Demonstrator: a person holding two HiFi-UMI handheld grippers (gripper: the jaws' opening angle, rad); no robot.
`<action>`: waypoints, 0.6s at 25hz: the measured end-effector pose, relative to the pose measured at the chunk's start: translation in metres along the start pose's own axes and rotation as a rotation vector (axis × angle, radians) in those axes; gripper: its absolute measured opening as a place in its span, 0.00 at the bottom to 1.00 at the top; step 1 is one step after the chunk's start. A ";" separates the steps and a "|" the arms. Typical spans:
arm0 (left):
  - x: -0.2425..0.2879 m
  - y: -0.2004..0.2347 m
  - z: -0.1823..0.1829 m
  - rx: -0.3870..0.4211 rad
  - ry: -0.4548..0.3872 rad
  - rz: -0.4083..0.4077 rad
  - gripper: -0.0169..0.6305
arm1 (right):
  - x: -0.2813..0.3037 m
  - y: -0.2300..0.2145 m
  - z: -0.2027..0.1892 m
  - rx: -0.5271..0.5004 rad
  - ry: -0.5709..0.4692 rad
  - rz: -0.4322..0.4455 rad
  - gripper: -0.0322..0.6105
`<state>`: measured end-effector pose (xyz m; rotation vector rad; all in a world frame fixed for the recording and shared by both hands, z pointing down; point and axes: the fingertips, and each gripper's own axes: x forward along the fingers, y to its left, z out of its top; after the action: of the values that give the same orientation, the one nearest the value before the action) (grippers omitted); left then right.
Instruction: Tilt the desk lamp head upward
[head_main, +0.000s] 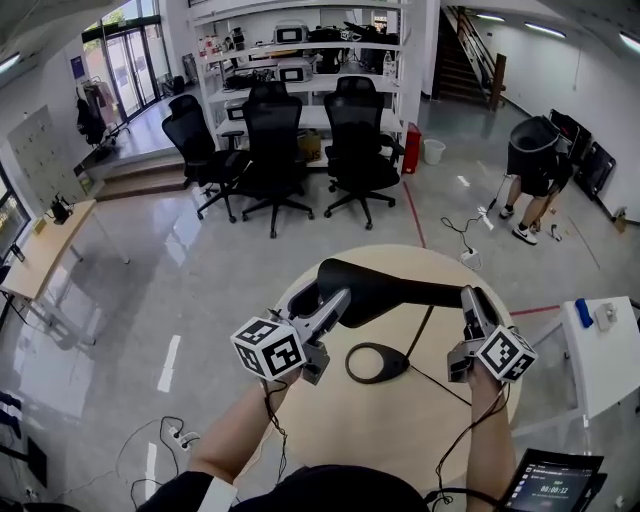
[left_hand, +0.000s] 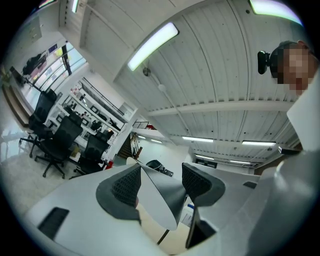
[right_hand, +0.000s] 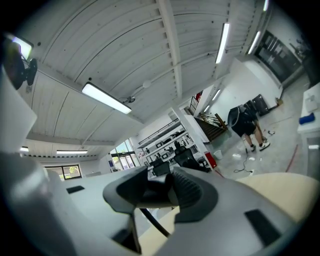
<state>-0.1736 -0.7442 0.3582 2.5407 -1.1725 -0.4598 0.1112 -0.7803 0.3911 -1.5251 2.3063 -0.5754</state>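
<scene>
A black desk lamp stands on the round beige table (head_main: 330, 425). Its ring-shaped base (head_main: 378, 362) lies flat and its long head (head_main: 395, 287) runs roughly level above it. My left gripper (head_main: 327, 303) is shut on the head's left end. In the left gripper view the head's pale underside (left_hand: 161, 192) fills the wide gap between the pads of that gripper (left_hand: 161, 184). My right gripper (head_main: 471, 306) is shut on the lamp's right end, where the arm joins. There a dark part of the lamp (right_hand: 156, 191) sits pinched in the right gripper (right_hand: 161, 192).
The lamp's black cable (head_main: 440, 386) trails over the table's right side. A white side table (head_main: 612, 360) with a blue item (head_main: 584, 312) stands at the right, a tablet (head_main: 552, 484) at the bottom right. Office chairs (head_main: 275, 135) and a bending person (head_main: 535, 165) are farther off.
</scene>
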 end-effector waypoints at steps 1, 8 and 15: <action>0.001 -0.002 0.003 0.009 0.000 -0.001 0.44 | 0.000 0.000 0.000 0.006 -0.002 0.000 0.30; 0.003 -0.003 0.012 0.016 -0.012 0.012 0.44 | 0.001 0.003 -0.001 0.044 -0.014 0.010 0.30; 0.005 -0.010 0.017 0.037 -0.006 0.008 0.44 | -0.003 -0.003 -0.004 0.088 -0.030 0.013 0.30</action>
<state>-0.1708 -0.7447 0.3380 2.5665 -1.2038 -0.4485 0.1127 -0.7777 0.3966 -1.4676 2.2366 -0.6374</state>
